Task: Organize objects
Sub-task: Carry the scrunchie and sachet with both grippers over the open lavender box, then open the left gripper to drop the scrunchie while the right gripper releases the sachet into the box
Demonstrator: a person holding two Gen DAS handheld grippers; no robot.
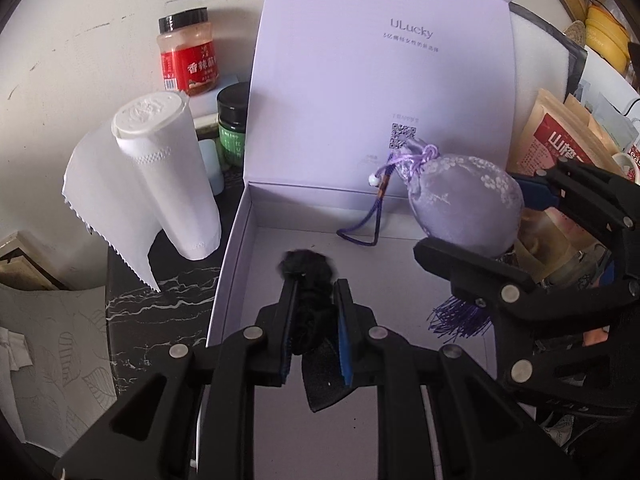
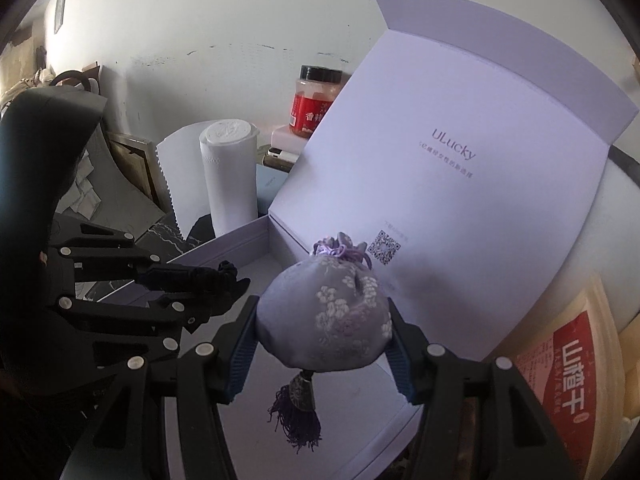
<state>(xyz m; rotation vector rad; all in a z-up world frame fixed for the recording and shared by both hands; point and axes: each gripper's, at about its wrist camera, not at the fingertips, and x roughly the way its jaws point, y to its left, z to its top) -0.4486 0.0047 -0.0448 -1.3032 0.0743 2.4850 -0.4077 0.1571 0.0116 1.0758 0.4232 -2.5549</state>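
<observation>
At the bottom centre of the left wrist view, the left gripper [image 1: 314,280] has its jaws clamped tight on a black fuzzy item [image 1: 308,270], a dark flap of it hanging down between the blue pads; what exactly it is I cannot tell. It hangs over the floor of the open lavender box [image 1: 280,248], in the lower middle of the frame. In the right wrist view the same gripper comes in from the left edge with the dark bundle at its tip, over the box's near corner.

At the bottom centre of the right wrist view, the right gripper [image 2: 322,320] has its jaws clamped on a round purple sachet [image 2: 326,320] with white flower embroidery, one blue pad pressed on each side. Its gathered neck points up toward the box lid and a purple tassel [image 2: 298,420] dangles below it, over the box. In the left wrist view the sachet sits at right of centre, a purple cord with a white bead looping from its neck toward the box floor.

Behind, the box lid [image 1: 380,80] stands upright, printed with ULucky and a small QR code. At left of the box a paper towel roll [image 1: 172,180] stands on the dark marbled surface [image 1: 160,304]. Farther back in the upper left are a red-labelled jar [image 1: 188,52] and a dark green jar [image 1: 233,128]. A red-and-tan snack bag [image 2: 580,376] is at the lower right edge of the right wrist view
</observation>
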